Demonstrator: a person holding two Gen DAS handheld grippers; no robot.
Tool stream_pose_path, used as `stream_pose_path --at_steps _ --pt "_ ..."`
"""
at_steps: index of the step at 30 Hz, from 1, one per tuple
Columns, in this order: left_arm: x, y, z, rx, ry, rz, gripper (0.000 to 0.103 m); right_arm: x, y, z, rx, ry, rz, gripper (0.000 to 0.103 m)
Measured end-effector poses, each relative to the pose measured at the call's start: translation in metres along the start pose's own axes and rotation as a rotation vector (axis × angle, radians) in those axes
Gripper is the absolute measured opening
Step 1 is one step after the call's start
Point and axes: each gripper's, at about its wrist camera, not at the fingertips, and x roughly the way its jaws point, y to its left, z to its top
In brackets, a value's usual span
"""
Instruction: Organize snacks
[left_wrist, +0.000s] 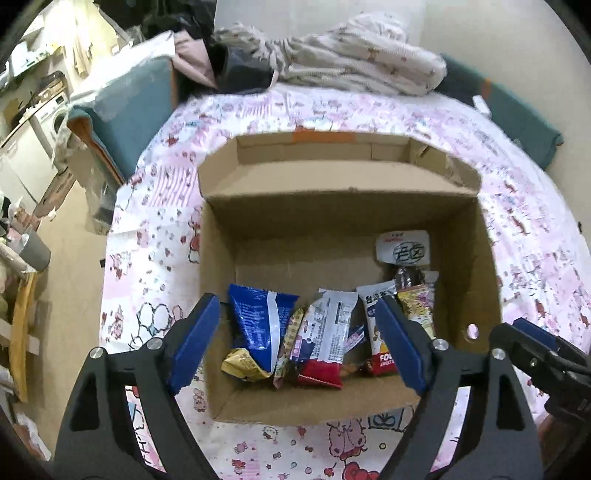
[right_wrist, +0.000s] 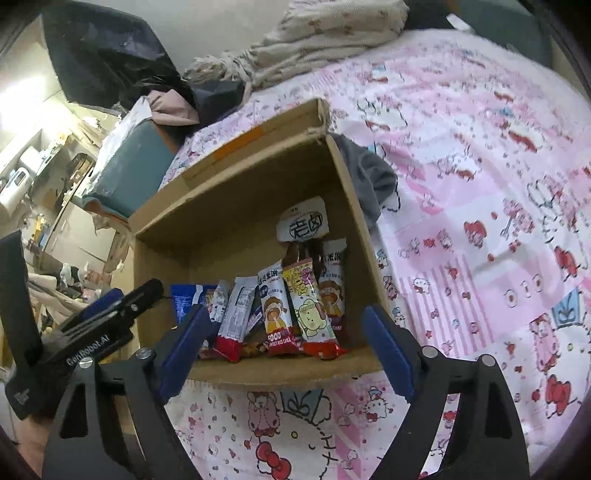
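An open cardboard box (left_wrist: 221, 258) sits on a pink patterned bedspread (left_wrist: 155, 229). Several snack packets lie along its near side: a blue packet (left_wrist: 258, 317), a white-and-red bar (left_wrist: 327, 339), a rice cake packet (left_wrist: 376, 332) and a yellow packet (left_wrist: 417, 302). A white labelled packet (left_wrist: 404, 248) lies further back. My left gripper (left_wrist: 299, 341) is open and empty above the near snacks. My right gripper (right_wrist: 291, 350) is open and empty over the box's near edge (right_wrist: 280, 373); the rice cake packet (right_wrist: 275, 314) and yellow packet (right_wrist: 312, 314) show between its fingers.
A heap of blankets (left_wrist: 362, 59) and dark clothes (left_wrist: 240, 66) lies at the bed's far end. A teal bin (left_wrist: 125, 110) stands at the left of the bed. A grey cloth (right_wrist: 369, 177) lies by the box's right wall. Each gripper shows in the other's view (left_wrist: 546, 354) (right_wrist: 92, 321).
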Motion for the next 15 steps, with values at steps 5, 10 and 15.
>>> stream_pose_path --at_steps 5,10,15 --pt "-0.033 0.011 -0.008 0.027 -0.087 0.016 0.084 -0.03 0.015 -0.008 -0.063 -0.105 -0.016 0.097" --pt "-0.061 0.034 -0.029 0.04 -0.129 0.017 0.084 -0.05 0.031 -0.024 -0.164 -0.176 -0.071 0.103" --pt "-0.09 0.063 -0.048 -0.007 -0.185 0.062 0.084 -0.063 0.042 -0.043 -0.223 -0.2 -0.105 0.103"
